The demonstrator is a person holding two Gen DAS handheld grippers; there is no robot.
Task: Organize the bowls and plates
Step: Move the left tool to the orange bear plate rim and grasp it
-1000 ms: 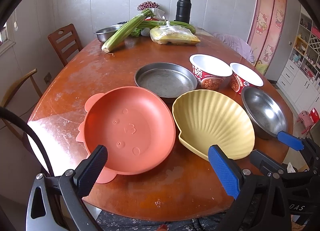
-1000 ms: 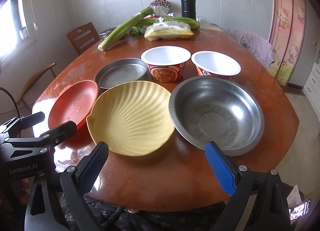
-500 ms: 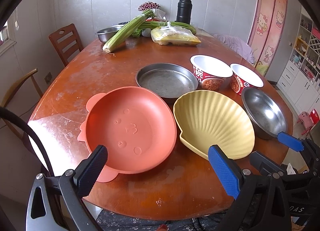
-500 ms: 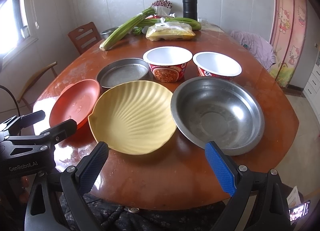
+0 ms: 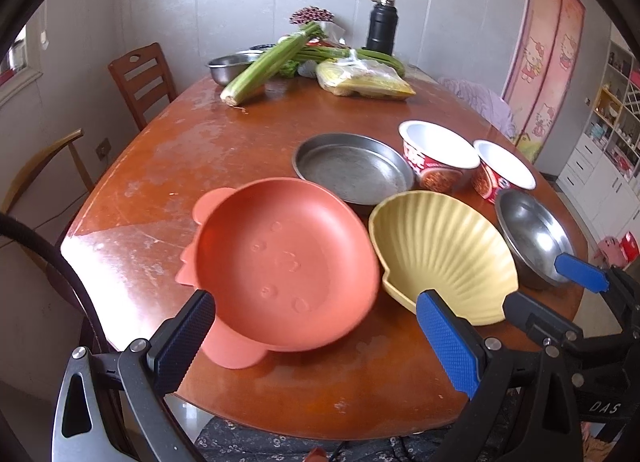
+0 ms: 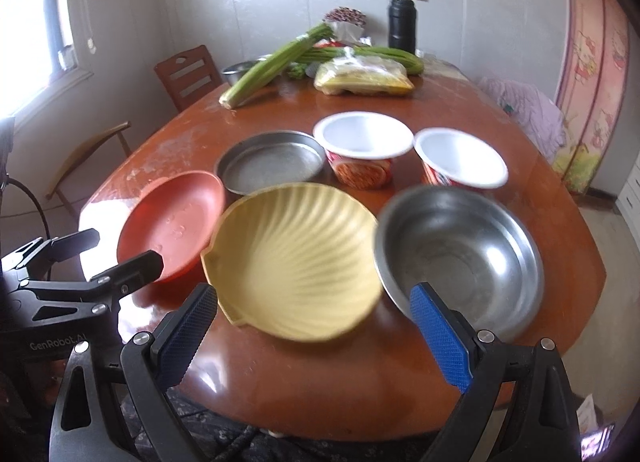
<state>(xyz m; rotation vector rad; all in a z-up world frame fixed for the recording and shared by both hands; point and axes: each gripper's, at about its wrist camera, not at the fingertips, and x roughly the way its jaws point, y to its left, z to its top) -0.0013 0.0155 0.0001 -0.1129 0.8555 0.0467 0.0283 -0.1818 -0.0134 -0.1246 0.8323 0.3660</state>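
Observation:
On the brown table (image 5: 248, 141) an orange plate (image 5: 284, 262) lies nearest my left gripper (image 5: 316, 346), which is open and empty at the near edge. A yellow shell-shaped plate (image 6: 296, 262) sits in front of my right gripper (image 6: 316, 342), also open and empty. Right of it is a steel bowl (image 6: 460, 258). Behind them are a flat steel pan (image 6: 272, 161) and two red paper bowls (image 6: 362, 147) (image 6: 460, 161). In the left wrist view I also see the yellow plate (image 5: 444, 254) and steel bowl (image 5: 532, 238).
The table's far end holds celery stalks (image 5: 268, 61), a yellow bag (image 5: 368, 79), a small steel bowl (image 5: 232, 65) and a black flask (image 5: 382, 25). Two wooden chairs (image 5: 140, 77) stand along the left wall. A cable (image 5: 52, 262) hangs at left.
Both grippers have moved forward and slightly up over the table edge, so the plates appear closer and lower. No dish has moved and both stay open.

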